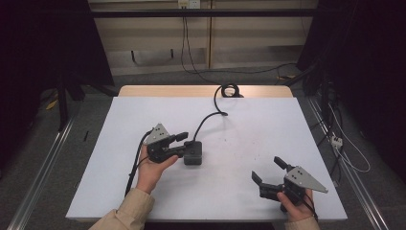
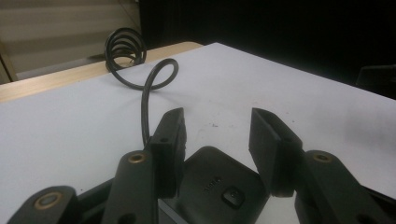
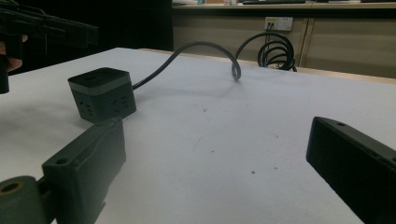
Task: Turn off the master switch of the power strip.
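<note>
A black cube-shaped power socket (image 1: 193, 154) sits on the white table top (image 1: 268, 124), left of the middle. Its black cable (image 1: 206, 120) runs back to a coil (image 1: 230, 89) at the far edge. My left gripper (image 1: 183, 143) hangs just left of and over the cube, jaws open. In the left gripper view the cube (image 2: 219, 184) lies low between the jaws of my left gripper (image 2: 217, 121), and the pads stand off its sides. My right gripper (image 1: 265, 168) rests wide open near the front right, with nothing between its jaws. From the right gripper view the cube (image 3: 102, 93) sits far to the left.
A strip of bare wooden table (image 1: 167, 91) shows behind the white sheet. Loose cables (image 1: 335, 139) lie on the floor to the right, and metal rails (image 1: 43, 167) run along both sides. A wall socket (image 3: 277, 22) sits on the far wall.
</note>
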The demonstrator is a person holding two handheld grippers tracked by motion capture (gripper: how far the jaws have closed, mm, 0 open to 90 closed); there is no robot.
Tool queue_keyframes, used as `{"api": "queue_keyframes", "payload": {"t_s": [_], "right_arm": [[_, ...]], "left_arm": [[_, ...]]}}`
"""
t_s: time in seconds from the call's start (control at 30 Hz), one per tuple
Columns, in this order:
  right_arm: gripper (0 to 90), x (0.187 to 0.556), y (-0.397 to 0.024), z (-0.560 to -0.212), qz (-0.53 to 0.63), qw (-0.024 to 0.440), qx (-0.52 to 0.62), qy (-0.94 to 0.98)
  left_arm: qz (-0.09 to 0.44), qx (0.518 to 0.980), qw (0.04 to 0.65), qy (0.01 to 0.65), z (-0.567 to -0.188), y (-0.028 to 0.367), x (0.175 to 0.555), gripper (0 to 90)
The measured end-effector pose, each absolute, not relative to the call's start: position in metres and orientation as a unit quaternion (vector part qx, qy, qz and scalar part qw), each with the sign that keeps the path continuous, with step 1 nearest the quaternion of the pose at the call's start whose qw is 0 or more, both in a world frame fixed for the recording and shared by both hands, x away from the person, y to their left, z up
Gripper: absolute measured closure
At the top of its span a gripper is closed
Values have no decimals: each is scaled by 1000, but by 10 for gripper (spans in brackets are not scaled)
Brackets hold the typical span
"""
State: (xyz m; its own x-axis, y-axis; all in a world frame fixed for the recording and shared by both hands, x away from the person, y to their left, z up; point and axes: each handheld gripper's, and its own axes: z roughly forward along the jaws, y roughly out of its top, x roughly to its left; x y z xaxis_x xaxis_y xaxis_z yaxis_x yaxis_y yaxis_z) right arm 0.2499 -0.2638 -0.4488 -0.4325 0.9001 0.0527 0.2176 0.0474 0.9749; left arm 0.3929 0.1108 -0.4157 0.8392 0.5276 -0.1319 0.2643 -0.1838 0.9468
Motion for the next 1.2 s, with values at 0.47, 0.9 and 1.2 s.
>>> {"api": "queue_keyframes", "payload": {"t_s": [0.47,0.9,1.2], "right_arm": [[47,252,-262,-449,542,311,426,654],[46,252,-263,-447,543,308,424,656],[46,255,-261,-445,545,310,413,661]], "left_arm": [[97,773,571,258,-412,111,391,641],[83,781,560,265,-412,113,390,755],[85,798,537,261,-413,111,387,839]]}}
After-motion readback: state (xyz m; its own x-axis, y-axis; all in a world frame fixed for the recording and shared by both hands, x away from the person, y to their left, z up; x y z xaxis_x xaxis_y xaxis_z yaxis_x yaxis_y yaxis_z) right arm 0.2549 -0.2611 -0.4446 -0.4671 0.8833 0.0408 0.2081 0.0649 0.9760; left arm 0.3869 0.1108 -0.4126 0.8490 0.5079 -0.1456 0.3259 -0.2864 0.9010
